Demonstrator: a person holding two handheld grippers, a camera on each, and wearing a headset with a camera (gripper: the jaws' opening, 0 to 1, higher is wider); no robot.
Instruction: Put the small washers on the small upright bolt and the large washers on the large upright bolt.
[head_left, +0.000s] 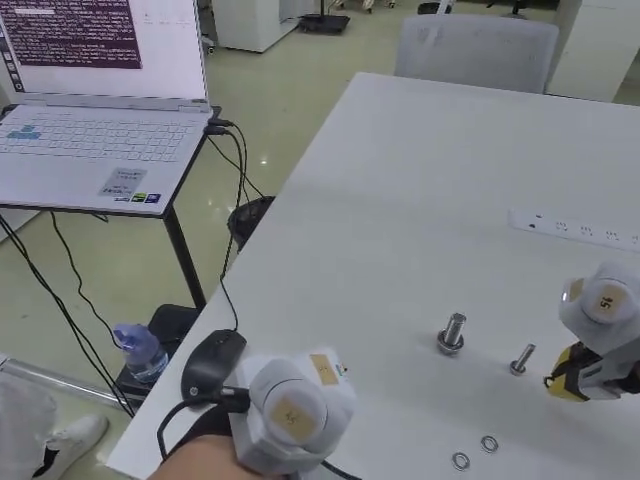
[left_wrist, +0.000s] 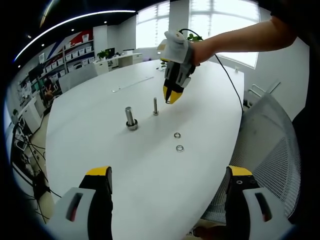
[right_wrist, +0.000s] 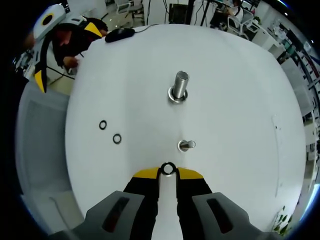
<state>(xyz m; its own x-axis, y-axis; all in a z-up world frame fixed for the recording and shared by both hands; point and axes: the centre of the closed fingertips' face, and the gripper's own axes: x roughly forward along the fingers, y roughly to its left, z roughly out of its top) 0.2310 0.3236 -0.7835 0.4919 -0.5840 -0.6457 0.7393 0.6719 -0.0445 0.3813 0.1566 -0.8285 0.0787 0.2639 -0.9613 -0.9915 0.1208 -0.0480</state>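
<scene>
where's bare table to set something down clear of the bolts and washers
Widest bare patch: the far half of the white table, beyond the large silver bolt, left of the white power strip. Also between the black mouse and that bolt. Crowded: near right, where the small silver bolt, two loose washers and the right gripper, shut on a small washer, cluster.

Seen from the headset, the head view looks down across the white table (head_left: 420, 200), laptop (head_left: 90, 130) at left. The left gripper view faces low along the tabletop from its near edge; the right gripper view hangs close above, looking down. All three share the large bolt (head_left: 452, 330), small bolt (head_left: 522, 358) and two loose washers (head_left: 489, 443)
</scene>
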